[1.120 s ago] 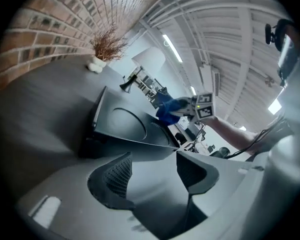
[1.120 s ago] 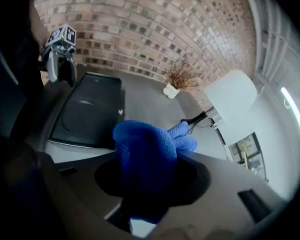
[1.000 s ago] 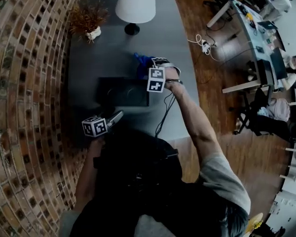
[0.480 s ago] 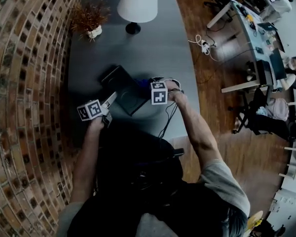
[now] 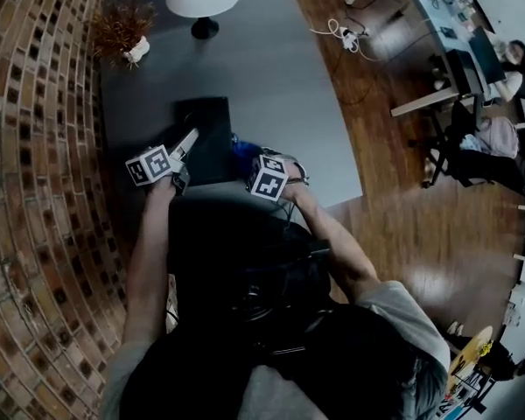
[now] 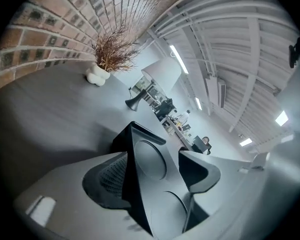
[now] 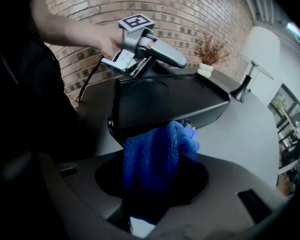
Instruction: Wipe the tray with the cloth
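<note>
After the tray (image 5: 208, 134) was drawn back toward the near edge of the worktop (image 5: 271, 86), the left hand-held gripper (image 5: 191, 138) clamps its left rim, holding it tilted. Right of the tray, the right hand-held gripper (image 5: 252, 166), jaws just eased slightly, grips the blue cloth (image 5: 243, 154), ready to wipe. Open worktop lies beyond the tray.

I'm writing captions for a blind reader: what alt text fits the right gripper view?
A bunched blue cloth is gripped in the jaws of the right gripper, which have just opened slightly, right below the near edge of a black tray. The left gripper clamps the tray's far side; brick wall, white lamp and dried plant behind.
</note>
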Tool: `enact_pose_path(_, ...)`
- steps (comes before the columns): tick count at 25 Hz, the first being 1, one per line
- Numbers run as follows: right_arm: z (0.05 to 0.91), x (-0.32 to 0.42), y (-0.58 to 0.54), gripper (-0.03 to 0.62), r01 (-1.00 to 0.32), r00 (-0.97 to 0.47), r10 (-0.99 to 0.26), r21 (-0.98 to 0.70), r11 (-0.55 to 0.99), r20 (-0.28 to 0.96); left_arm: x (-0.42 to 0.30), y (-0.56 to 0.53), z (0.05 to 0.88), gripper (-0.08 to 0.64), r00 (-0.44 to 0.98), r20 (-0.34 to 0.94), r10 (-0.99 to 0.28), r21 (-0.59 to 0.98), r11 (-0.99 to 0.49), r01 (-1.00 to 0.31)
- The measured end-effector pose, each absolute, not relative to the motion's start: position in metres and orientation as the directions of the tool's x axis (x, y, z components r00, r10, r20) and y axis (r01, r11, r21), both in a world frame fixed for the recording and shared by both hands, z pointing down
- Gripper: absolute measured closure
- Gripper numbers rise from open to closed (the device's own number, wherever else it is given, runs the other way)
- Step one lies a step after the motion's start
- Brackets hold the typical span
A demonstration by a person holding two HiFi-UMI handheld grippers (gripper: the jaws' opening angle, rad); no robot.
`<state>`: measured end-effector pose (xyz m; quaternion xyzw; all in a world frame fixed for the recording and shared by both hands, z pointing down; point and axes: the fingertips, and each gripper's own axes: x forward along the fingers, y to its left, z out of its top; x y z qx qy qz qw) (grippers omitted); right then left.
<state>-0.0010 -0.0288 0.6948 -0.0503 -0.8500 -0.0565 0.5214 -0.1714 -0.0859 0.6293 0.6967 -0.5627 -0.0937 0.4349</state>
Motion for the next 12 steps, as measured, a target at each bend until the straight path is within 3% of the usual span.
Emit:
enact_pose_path(4, 0.684, 0.010, -0.046, 0.423, 0.084, -0.494, 0.015, 0.031, 0.996, 0.870, -0.159, -0.064, 0.604, 0.253, 0.366, 0.311, -0.877, 0.666, -0.074, -0.742)
enact_pose_path(7, 0.680, 0.024, -0.073, 0.420, 0.039, -0.489, -0.052, 0.081, 0.996, 0.871, -0.131, -0.044, 0.591, 0.270, 0.456, 0.284, -0.844, 0.617, -0.203, -0.761)
enact_pose_path(12, 0.663, 0.011, -0.139, 0.420, -0.008, -0.489, -0.195, 0.219, 0.976, 0.850, -0.105, -0.021, 0.609, 0.270, 0.505, 0.381, -0.775, 0.517, -0.275, -0.811)
